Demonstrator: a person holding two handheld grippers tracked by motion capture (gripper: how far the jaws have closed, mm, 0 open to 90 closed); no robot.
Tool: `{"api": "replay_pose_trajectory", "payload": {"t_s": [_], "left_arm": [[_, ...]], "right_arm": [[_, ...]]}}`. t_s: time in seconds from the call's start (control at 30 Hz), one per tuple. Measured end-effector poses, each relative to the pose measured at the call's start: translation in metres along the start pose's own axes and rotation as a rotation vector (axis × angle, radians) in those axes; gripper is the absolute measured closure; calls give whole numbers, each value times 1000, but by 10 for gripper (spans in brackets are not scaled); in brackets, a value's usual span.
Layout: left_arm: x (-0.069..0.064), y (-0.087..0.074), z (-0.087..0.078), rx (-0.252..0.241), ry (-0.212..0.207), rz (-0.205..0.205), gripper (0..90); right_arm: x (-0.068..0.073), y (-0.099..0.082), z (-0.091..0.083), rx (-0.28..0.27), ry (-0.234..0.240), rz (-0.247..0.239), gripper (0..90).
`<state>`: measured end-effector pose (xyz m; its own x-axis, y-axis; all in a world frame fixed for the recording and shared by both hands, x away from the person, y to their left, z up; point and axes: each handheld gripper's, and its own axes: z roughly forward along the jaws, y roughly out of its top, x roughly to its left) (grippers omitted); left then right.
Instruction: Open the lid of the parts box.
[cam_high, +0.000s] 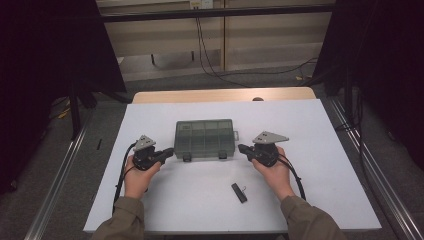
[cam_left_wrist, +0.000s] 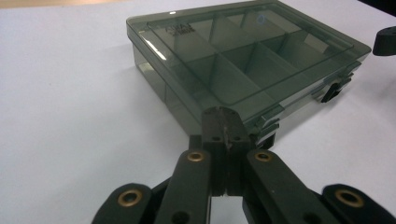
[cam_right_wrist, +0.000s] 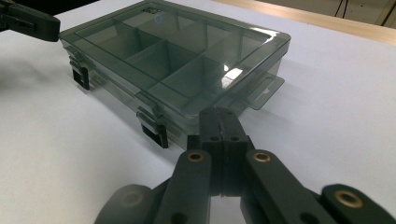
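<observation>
High view puts your one compartment box at the middle of the white tabletop, lid down, its two dark latches on the side facing you. It is smoky, see-through plastic; through the lid in the left gripper view you can see dividers splitting it into several compartments, and the ones you can see into look empty. The exact compartment count can't be told through the glare. A small hang tab sticks out from its right end.

Your left hand-held gripper sits just beside the box's near left corner, jaws clenched together with nothing between them, tips close to the left latch. Your right hand-held gripper sits just beside the near right corner, likewise clenched on nothing. Whether either tip touches the box cannot be told.

Nearer to you, right of centre, one small dark bar-shaped item lies alone on the tabletop.
</observation>
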<state>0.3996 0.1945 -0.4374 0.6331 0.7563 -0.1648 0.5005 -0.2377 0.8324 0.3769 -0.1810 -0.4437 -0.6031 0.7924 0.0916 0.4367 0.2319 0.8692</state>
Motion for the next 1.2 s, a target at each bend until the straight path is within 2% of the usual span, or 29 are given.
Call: {"api": "replay_pose_trajectory", "payload": {"t_s": [0.13, 0.23, 0.37, 0.53, 1.2], "left_arm": [[0, -1, 0, 11, -3, -2, 900], [2, -1, 0, 27, -3, -4, 900], [3, -3, 0, 34, 1, -7, 900], [4, -3, 0, 34, -23, -20, 900], [3, -6, 4, 86, -12, 13, 900]], "right_arm": [[1, -2, 2, 19, 17, -8, 900], [3, -4, 7, 45, 17, -18, 900], [5, -5, 9, 51, 17, -31, 900], [5, -6, 10, 64, 11, -25, 900], [4, -8, 14, 82, 11, -37, 900]]}}
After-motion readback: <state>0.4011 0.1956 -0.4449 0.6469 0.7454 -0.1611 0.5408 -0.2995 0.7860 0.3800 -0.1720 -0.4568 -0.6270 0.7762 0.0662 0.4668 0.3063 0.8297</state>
